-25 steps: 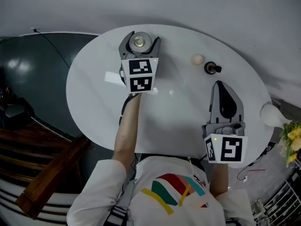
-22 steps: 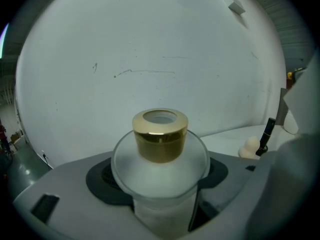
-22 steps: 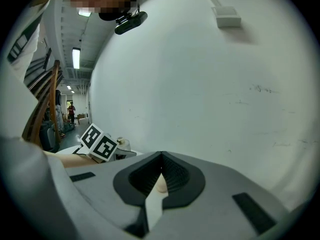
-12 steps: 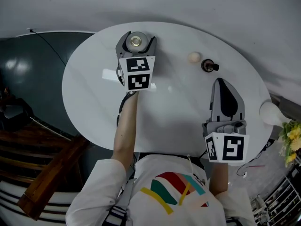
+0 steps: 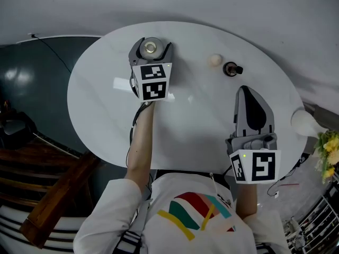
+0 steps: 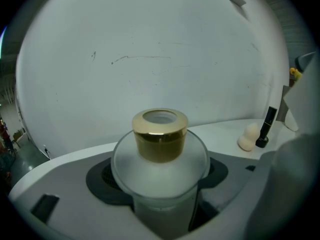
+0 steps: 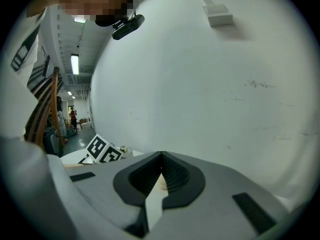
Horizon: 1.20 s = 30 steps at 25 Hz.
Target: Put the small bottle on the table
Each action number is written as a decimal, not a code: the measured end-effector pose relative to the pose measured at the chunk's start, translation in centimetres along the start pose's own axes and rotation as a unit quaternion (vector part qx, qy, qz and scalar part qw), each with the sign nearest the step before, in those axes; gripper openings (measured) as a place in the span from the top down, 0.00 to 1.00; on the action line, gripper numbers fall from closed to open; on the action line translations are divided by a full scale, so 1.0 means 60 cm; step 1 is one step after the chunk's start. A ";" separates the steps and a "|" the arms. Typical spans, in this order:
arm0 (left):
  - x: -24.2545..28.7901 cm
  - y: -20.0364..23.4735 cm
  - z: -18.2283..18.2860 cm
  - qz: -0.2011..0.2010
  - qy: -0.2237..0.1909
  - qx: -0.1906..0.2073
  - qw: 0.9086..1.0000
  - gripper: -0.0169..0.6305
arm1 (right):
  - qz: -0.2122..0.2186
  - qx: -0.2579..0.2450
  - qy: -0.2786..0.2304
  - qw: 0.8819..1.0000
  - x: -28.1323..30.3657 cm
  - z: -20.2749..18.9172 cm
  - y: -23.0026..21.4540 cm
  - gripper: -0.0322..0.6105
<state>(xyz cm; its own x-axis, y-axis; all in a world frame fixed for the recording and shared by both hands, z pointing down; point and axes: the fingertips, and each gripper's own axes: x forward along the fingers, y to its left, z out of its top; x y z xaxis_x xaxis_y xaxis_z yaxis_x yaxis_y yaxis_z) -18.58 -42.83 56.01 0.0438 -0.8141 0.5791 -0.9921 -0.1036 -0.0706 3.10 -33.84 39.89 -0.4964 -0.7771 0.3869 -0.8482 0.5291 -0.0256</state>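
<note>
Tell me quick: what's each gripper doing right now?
Left gripper: shut on the small bottle.
Right gripper: shut, nothing between its jaws.

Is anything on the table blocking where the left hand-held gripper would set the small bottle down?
Nothing visible does. The left hand-held gripper holds the small bottle over bare table; the beige sponge and black tube stand well off to its right.

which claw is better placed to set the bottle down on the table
Left. The left claw is shut on the bottle, over the far side of the table. The right claw is shut on nothing, nearer the person.
</note>
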 end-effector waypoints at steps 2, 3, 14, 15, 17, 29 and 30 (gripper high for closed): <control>0.000 -0.001 0.001 -0.003 0.000 -0.001 1.000 0.43 | 0.002 -0.001 0.001 1.000 -0.003 -0.001 0.004 0.93; 0.000 0.000 0.002 -0.003 -0.001 -0.002 1.000 0.43 | 0.003 -0.001 0.000 1.000 -0.005 -0.001 0.006 0.93; -0.014 0.006 0.037 0.016 -0.043 -0.010 0.999 0.43 | 0.007 -0.005 -0.016 1.000 -0.027 0.014 0.019 0.93; -0.022 0.008 0.052 0.016 -0.055 -0.013 0.998 0.43 | 0.007 -0.005 -0.019 1.000 -0.030 0.018 0.021 0.93; -0.042 0.009 0.085 0.016 -0.076 -0.011 0.997 0.43 | 0.008 -0.004 -0.028 1.000 -0.038 0.028 0.025 0.93; -0.270 -0.023 0.271 0.000 -0.202 0.037 0.979 0.51 | -0.003 -0.025 -0.136 0.990 -0.118 0.157 0.055 0.93; -0.295 -0.030 0.285 -0.002 -0.216 0.043 0.975 0.56 | -0.006 -0.027 -0.147 0.989 -0.127 0.170 0.057 0.93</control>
<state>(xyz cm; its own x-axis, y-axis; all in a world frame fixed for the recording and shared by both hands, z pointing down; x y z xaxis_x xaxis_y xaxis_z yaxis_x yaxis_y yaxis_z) -15.58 -37.98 31.98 0.1117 -0.9764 0.1849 -0.9792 -0.1398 -0.1470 2.12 -29.59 27.48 -0.5259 -0.8444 0.1015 -0.8469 0.5309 0.0290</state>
